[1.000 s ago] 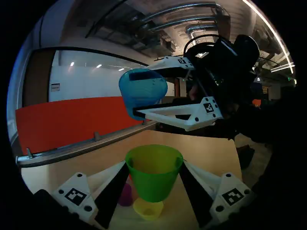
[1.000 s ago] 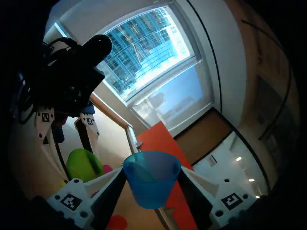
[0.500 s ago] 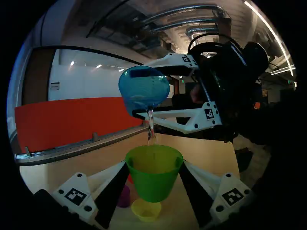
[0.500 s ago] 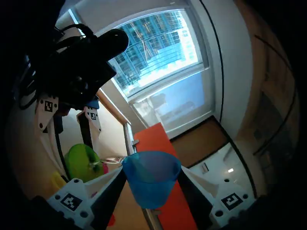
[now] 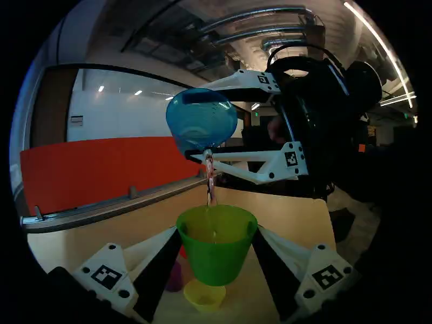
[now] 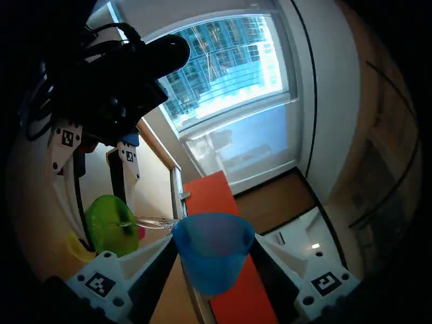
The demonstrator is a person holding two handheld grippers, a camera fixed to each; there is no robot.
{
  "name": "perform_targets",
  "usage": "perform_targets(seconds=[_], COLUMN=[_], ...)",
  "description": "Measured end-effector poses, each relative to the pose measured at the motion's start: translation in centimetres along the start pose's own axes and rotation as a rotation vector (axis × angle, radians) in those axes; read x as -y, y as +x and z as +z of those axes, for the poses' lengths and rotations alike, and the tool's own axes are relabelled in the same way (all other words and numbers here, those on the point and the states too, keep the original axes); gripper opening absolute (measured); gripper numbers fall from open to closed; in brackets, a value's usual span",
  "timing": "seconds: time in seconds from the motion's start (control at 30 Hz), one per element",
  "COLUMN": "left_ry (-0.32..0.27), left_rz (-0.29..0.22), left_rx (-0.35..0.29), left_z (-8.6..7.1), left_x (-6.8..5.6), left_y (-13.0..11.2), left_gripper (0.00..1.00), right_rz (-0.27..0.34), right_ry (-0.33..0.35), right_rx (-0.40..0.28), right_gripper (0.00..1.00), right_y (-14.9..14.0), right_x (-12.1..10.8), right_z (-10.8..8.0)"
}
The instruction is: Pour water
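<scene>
At the left of the left gripper view, a small purple plastic cup (image 5: 174,275) and a small yellow plastic cup (image 5: 204,296) stand on the pale wooden desk (image 5: 291,208), low and clear of the pour. In the middle, the left tool (image 5: 216,233) has both fingers clamped on a green plastic tumbler (image 5: 217,251). It holds the tumbler upright so that the open mouth faces straight up. Above it, the right tool (image 5: 202,127) grips a translucent blue plastic cup (image 5: 201,121) by its sides and tips it over. The blue cup's low lip hangs over the green rim, which is why the thin stream of water (image 5: 209,181) lands inside.

The right gripper view shows the same line-up from the pourer's end: green tumbler (image 6: 108,224), stream (image 6: 154,221), then blue cup (image 6: 214,254) pinched between the right tool's (image 6: 214,242) fingers.

A second ago the blue cup was less tipped and nothing flowed. Half a second ago the stream had just begun. Now the cup is rolled slightly further, the stream runs on, and a little water glints inside the tumbler, which has not shifted in its grip.
</scene>
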State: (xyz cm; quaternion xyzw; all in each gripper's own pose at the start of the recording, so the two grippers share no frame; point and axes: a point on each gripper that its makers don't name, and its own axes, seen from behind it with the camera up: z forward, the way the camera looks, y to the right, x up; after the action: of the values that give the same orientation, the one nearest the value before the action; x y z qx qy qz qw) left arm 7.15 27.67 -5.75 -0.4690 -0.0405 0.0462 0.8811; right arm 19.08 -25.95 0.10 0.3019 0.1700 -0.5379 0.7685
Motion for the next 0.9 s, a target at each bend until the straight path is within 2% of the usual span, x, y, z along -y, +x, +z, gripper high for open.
perform_targets(seconds=[0.9], left_ry=[-0.003], left_rz=[-0.002], left_rx=[0.009], left_z=[0.5], left_x=[-0.1], left_y=[-0.1], left_gripper=[0.86], right_rz=[-0.092], right_ry=[-0.034], right_rx=[-0.003], right_gripper=[0.89], right_y=[-0.1], right_x=[-1.6], right_z=[-0.1])
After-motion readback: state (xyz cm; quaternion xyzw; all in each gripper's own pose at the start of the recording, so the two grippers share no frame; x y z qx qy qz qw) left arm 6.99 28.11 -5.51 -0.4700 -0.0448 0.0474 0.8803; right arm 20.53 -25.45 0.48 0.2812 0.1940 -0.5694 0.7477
